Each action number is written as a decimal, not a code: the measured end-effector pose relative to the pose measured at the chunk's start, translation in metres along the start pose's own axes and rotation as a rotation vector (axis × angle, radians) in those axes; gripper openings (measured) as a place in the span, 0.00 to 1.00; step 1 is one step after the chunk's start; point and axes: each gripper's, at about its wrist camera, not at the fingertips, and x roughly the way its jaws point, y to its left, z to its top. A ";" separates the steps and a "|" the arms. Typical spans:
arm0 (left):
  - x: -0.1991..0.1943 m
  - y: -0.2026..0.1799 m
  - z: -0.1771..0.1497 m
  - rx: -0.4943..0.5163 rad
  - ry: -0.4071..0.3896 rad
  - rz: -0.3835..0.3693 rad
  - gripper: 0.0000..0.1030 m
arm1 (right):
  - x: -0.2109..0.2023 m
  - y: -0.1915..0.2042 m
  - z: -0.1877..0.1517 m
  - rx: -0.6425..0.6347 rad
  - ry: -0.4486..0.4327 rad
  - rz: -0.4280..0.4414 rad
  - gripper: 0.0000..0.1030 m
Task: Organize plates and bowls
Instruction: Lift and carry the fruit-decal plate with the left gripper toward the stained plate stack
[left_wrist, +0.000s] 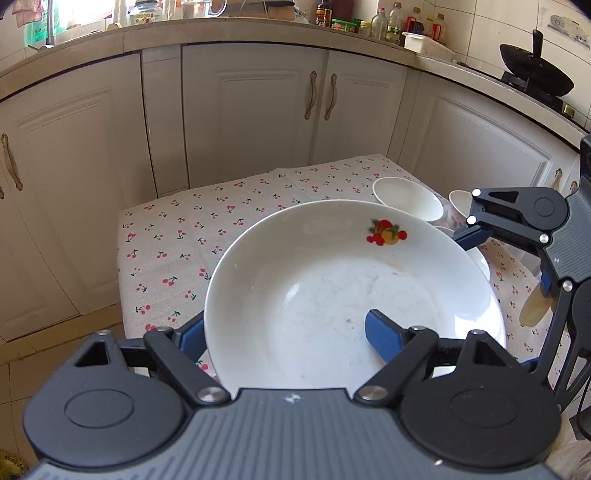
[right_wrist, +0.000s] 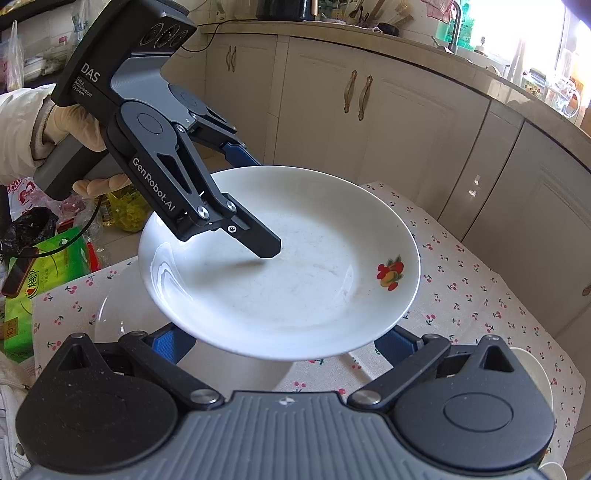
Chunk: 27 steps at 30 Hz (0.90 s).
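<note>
A: Nearest us, at the bottom of the left wrist view, we had the left claw (left_wrist: 284, 339) pinching the white plate (left_wrist: 354, 291) by its near rim, one blue pad under the rim at lower left and the other lying inside the dish.

B: Agreed. In the right wrist view the same plate (right_wrist: 295, 295) hung clear of the cherry-print desk (right_wrist: 480, 295), tilted a little, the fruit decal toward the right of the frame.

A: And the right claw (right_wrist: 284, 343)?

B: We saw its two blue pads on either side, both under the plate's near edge and touching nothing we could make out, so we read it as spread and empty.

A: So the plate sat directly ahead of the left claw and above the right one, and the left hand was the one carrying it.

B: Farther back, right of centre in the left view, we noted a small white bowl (left_wrist: 406, 201) on the desk with a second bowl (left_wrist: 460, 206) just beside it. We judged the plate would need setting down apart from those.

A: Beyond them, only cabinet doors (left_wrist: 255, 118).
</note>
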 end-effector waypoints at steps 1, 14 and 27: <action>-0.003 -0.002 -0.002 0.000 -0.001 0.000 0.84 | -0.002 0.003 -0.001 -0.001 -0.001 -0.001 1.00; -0.026 -0.022 -0.032 -0.003 -0.002 -0.002 0.84 | -0.020 0.038 -0.020 0.017 -0.005 0.006 1.00; -0.012 -0.021 -0.062 -0.027 0.067 -0.029 0.84 | -0.008 0.059 -0.041 0.041 0.052 0.027 1.00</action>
